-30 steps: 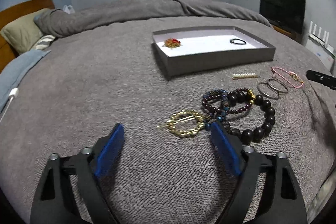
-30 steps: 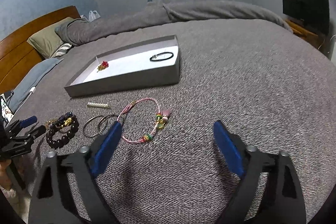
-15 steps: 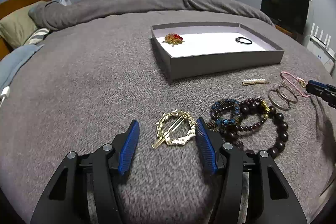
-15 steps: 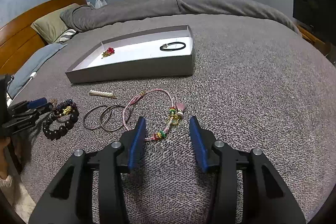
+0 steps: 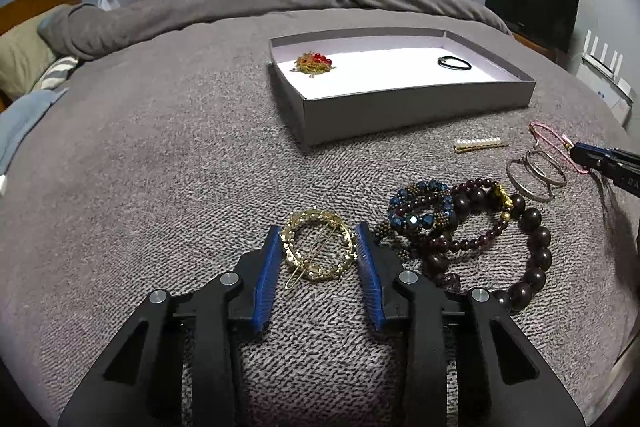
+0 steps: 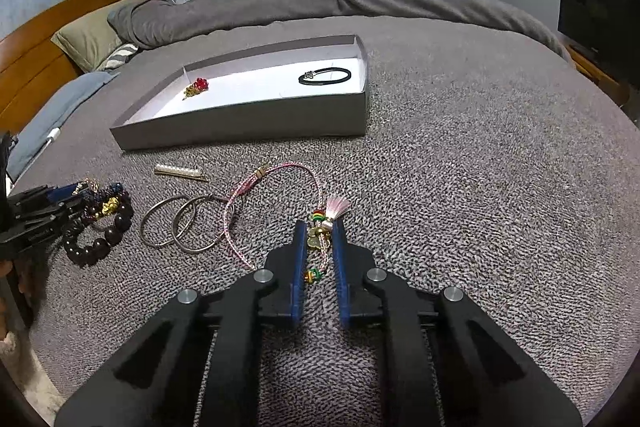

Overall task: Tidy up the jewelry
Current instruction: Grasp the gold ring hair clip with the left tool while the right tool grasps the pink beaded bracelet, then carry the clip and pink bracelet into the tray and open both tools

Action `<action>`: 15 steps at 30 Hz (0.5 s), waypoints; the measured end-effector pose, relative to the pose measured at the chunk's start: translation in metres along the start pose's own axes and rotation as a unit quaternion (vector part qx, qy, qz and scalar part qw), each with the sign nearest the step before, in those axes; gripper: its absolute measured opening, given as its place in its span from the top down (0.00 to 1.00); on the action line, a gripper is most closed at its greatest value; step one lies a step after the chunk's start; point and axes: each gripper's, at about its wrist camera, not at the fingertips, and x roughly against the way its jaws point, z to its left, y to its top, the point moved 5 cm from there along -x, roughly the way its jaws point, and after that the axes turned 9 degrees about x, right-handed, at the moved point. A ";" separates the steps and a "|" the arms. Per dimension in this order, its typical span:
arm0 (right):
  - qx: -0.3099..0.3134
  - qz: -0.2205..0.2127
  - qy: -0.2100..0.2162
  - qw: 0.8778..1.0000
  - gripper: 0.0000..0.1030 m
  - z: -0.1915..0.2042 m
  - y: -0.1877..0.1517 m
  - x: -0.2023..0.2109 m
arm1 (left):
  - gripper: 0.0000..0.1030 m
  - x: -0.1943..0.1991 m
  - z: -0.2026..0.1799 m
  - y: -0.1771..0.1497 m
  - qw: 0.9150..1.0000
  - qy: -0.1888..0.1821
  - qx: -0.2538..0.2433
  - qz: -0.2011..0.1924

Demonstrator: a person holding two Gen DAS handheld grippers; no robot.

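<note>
Your left gripper (image 5: 318,247) has the round gold filigree hair clip (image 5: 317,251) lying flat on the grey bed cover (image 5: 160,167), squarely between the blue pads. The jaws have just been closing on it, and each pad now looks to touch the ring's outer edge on its own side. The clip's pin runs diagonally, its loop end poking out toward you at the lower left, so I judge the squeeze falls across the ring rather than along the pin.

Your right gripper (image 6: 319,247) has also just been closing, and its jaws are nearly together, straddling the bead-and-tassel part of the pink cord bracelet (image 6: 236,203); whether the pads truly bite the cord I cannot tell. The rest of that loop trails away up and to the left, toward the two silver bangles (image 6: 180,223).

The open grey cardboard box (image 5: 400,107) lies ahead of both hands, beyond the jewellery, nearer your right hand.
</note>
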 end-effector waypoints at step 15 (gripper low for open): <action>0.006 -0.055 -0.002 0.998 0.88 0.000 0.012 0.030 | 0.63 0.026 0.009 0.008 0.998 -0.001 0.024 -0.052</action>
